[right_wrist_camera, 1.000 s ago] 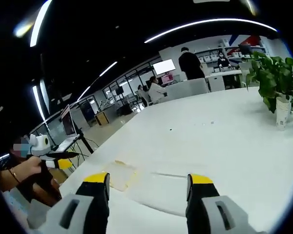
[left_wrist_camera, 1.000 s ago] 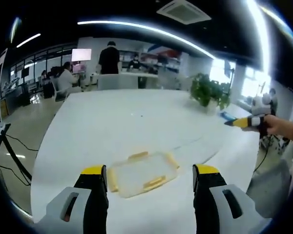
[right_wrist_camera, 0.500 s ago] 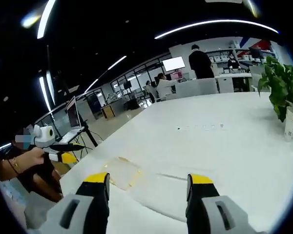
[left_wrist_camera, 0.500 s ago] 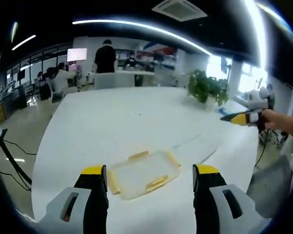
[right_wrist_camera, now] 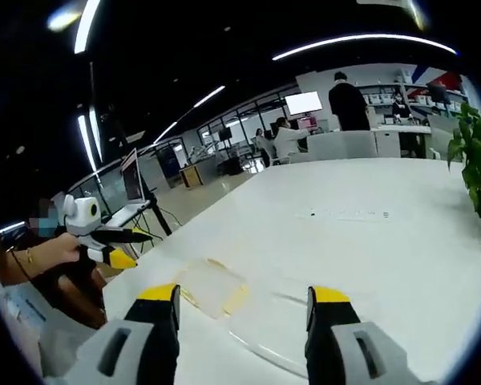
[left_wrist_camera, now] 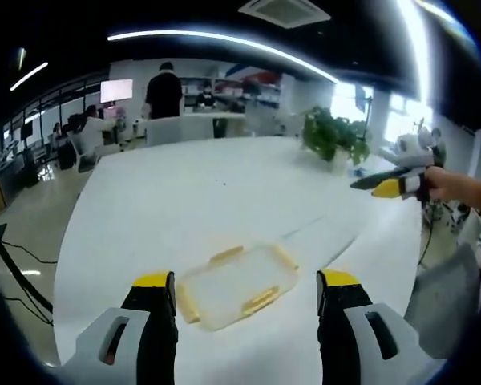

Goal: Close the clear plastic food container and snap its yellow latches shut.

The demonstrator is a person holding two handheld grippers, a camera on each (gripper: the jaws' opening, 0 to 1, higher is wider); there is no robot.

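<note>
Nothing on the glossy white table (left_wrist_camera: pixel 184 200) has shifted. Flat, clear rectangular plastic container (left_wrist_camera: pixel 234 285) with yellow latches (left_wrist_camera: pixel 256 301) lies untouched. Both the left gripper (left_wrist_camera: pixel 246 290) and right gripper (right_wrist_camera: pixel 243 301) gape, holding nothing.

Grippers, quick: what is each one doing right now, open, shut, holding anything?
Left gripper: open, holding nothing, above the container.
Right gripper: open, holding nothing.

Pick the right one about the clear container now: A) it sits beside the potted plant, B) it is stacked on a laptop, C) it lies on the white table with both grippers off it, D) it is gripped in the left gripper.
C: the container lies flat on the table, ahead of the open left gripper, while the right gripper is held off in the air.
</note>
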